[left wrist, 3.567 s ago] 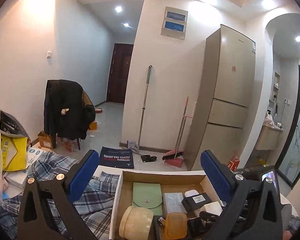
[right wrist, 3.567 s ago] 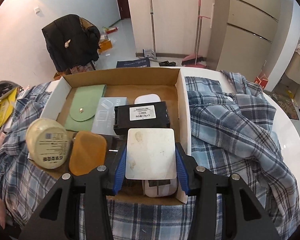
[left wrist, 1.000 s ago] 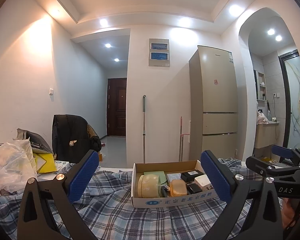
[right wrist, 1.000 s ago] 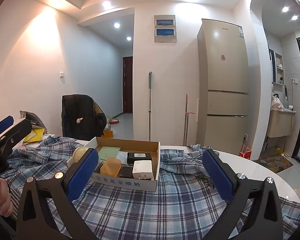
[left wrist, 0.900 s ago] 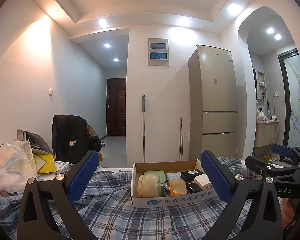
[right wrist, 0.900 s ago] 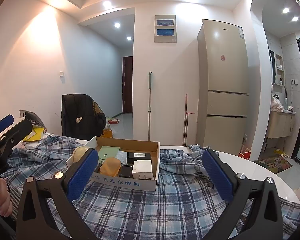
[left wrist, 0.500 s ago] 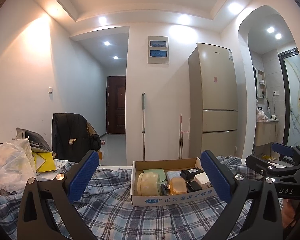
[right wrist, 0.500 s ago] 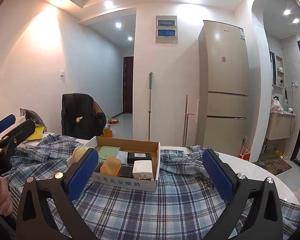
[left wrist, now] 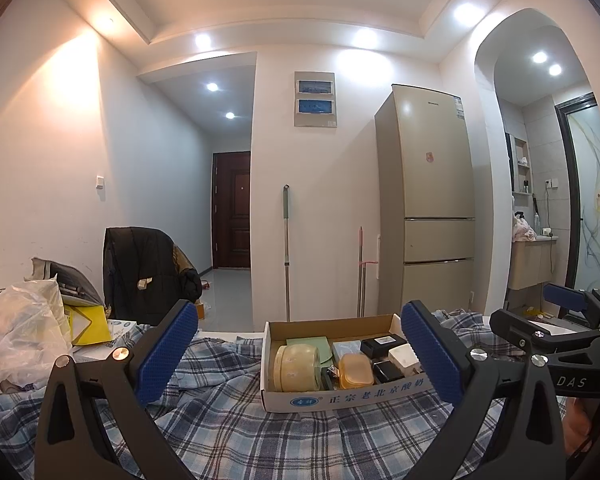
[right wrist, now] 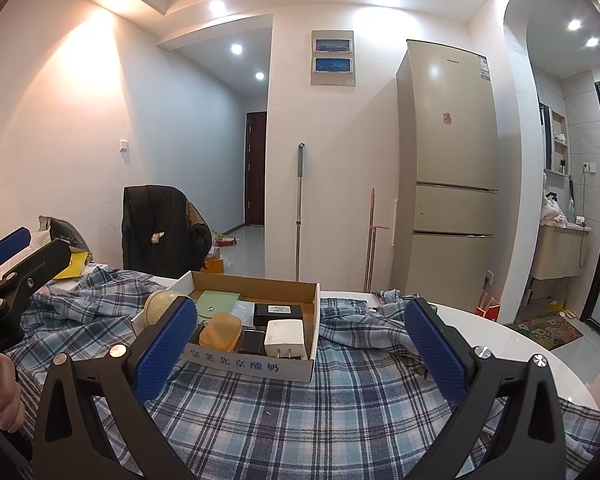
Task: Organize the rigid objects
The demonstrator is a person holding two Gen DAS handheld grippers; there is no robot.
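Note:
A shallow cardboard box sits on a plaid cloth. It holds a round cream tin, an orange case, a white charger, a black box and a green pouch. My left gripper is open and empty, held back from the box. My right gripper is open and empty, also back from it. Each gripper shows at the edge of the other's view.
A white plastic bag and a yellow packet lie at the table's left. A chair with a black jacket, a mop, a broom and a fridge stand behind. The white table edge curves at right.
Over 3.6 s my right gripper let go of the white charger in the box. Both grippers pulled back and levelled out. In the last second hardly anything moved.

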